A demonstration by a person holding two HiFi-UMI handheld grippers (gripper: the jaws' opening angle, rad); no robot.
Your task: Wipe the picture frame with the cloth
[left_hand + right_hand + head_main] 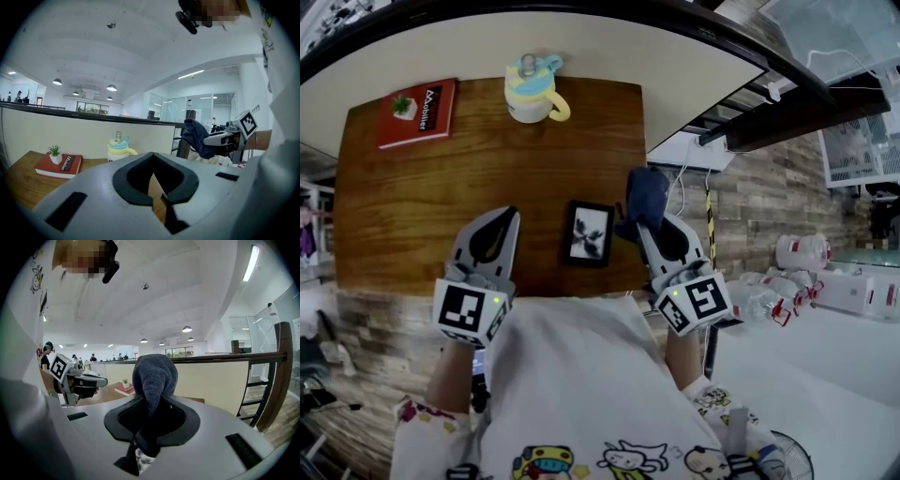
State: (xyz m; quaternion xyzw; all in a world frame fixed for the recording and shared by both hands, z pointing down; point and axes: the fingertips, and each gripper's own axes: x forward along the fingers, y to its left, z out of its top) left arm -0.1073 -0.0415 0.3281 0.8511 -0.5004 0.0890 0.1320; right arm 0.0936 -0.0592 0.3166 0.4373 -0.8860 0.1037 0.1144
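Observation:
A small black picture frame with a black-and-white print rests on the wooden table, near its front edge and between my two grippers. My right gripper is just right of the frame and is shut on a dark blue cloth. The cloth bunches up above the jaws. My left gripper hovers left of the frame, shut and holding nothing. The left gripper view shows the cloth in the right gripper, but not the frame.
A yellow and blue lidded cup stands at the table's far edge. A red book with a small potted plant lies at the far left. A curved wall runs behind the table. Stairs and white bottles lie to the right.

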